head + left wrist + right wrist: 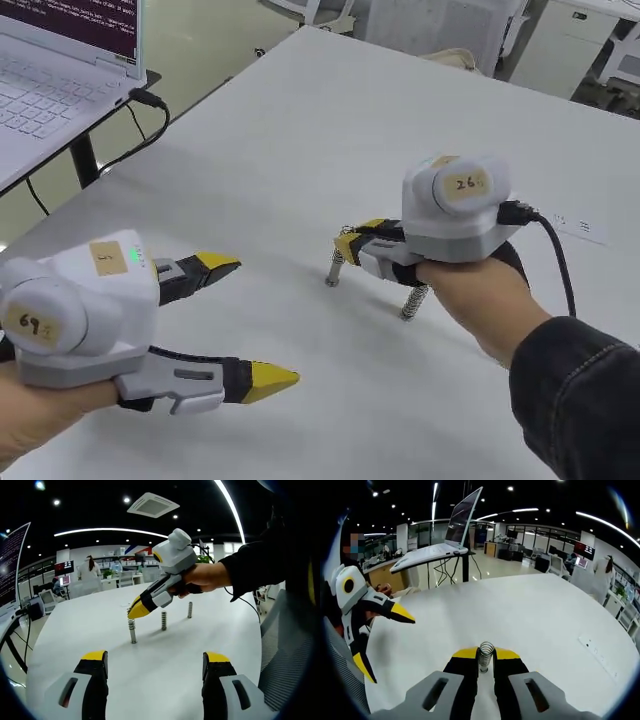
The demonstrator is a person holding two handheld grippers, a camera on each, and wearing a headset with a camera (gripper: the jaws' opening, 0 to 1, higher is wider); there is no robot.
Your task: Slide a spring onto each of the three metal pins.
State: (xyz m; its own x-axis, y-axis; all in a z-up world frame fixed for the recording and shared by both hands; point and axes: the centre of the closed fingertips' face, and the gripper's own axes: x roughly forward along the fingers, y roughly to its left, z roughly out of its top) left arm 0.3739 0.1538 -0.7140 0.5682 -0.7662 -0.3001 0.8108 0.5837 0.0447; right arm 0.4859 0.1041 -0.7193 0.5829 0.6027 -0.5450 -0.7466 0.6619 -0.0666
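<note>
Pinches spring (486, 650) in shut right gripper (485, 657), at top of end pin (132, 634). Holds left gripper (155, 656) wide open, empty, well apart from end pin. Shows next pin (163, 621) and far pin (190, 610) in line beyond end pin, both coiled.

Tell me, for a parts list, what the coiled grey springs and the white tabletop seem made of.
Coiled grey springs: probably bare steel wire; the coils glint dull grey. White tabletop: smooth and matte, perhaps laminate or painted board; reflections are soft.
</note>
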